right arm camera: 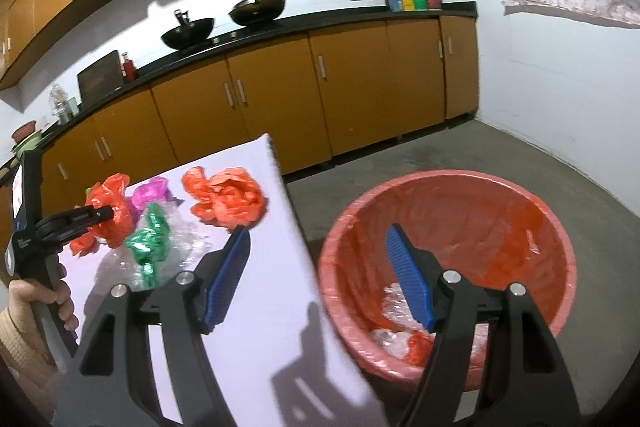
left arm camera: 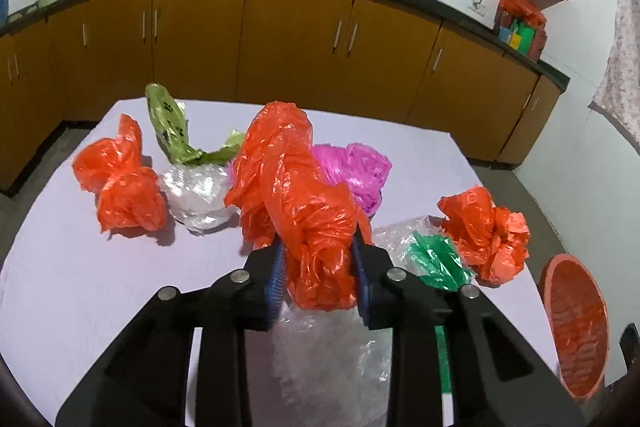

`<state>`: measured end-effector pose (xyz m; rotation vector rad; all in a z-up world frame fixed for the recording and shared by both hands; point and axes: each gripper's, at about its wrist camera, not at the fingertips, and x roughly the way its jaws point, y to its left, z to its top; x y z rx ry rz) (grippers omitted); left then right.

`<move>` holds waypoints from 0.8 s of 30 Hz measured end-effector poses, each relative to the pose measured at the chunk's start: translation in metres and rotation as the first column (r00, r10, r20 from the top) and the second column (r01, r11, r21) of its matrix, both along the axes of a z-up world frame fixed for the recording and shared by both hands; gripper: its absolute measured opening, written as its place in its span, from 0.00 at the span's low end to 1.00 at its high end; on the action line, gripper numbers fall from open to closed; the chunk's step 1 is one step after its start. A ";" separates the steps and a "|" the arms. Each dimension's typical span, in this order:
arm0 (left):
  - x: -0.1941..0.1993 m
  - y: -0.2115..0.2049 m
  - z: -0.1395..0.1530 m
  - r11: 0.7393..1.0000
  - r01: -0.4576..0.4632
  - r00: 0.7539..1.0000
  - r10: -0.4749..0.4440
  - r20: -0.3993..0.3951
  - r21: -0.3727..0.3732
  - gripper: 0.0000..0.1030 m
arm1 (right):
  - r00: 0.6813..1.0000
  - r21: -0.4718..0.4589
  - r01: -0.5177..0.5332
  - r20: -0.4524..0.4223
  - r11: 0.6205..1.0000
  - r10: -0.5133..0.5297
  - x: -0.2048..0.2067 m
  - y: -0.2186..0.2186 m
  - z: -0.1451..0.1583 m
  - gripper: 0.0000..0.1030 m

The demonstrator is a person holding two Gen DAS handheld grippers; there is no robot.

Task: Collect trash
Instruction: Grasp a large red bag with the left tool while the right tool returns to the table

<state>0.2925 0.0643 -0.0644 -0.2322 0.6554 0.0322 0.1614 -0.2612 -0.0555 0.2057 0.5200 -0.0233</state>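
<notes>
My left gripper point(left arm camera: 320, 255) is shut on a crumpled orange plastic bag point(left arm camera: 292, 179), its blue pads pinching the bag's lower part above the lilac table point(left arm camera: 80, 287). The right wrist view shows this same gripper point(right arm camera: 106, 215) from the side, with the bag point(right arm camera: 116, 227) in it and a hand on its handle. My right gripper point(right arm camera: 316, 239) stands open and holds nothing. One of its fingers is over the table's edge, the other over the red bin point(right arm camera: 440, 183) on the floor. Clear plastic and an orange scrap point(right arm camera: 400, 335) lie in the bin.
More trash lies on the table: an orange bag point(left arm camera: 120, 183), clear plastic point(left arm camera: 196, 195), a green paw-print bag point(left arm camera: 172, 123), a pink bag point(left arm camera: 352, 171), another orange bag point(left arm camera: 484, 231), green foil point(left arm camera: 436, 259) and bubble wrap point(left arm camera: 328, 359). Kitchen cabinets point(left arm camera: 280, 39) stand behind.
</notes>
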 end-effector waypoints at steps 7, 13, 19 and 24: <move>-0.039 0.023 0.018 1.000 0.003 0.996 -0.003 0.086 0.000 0.27 | 0.995 0.010 -0.103 -0.007 0.995 0.103 0.018 0.046 0.002 0.67; -0.072 0.048 0.028 0.999 -0.029 0.990 0.023 0.142 0.040 0.27 | 0.975 0.040 -0.218 -0.045 0.975 0.220 0.044 0.099 -0.006 0.61; -0.095 0.074 0.023 0.990 -0.081 0.986 0.063 0.157 0.113 0.27 | 0.954 0.059 -0.277 -0.103 0.959 0.281 0.070 0.142 -0.019 0.61; -0.100 0.092 0.016 0.986 -0.114 0.985 0.095 0.146 0.123 0.27 | 0.950 0.052 -0.275 -0.139 0.960 0.280 0.087 0.164 -0.028 0.61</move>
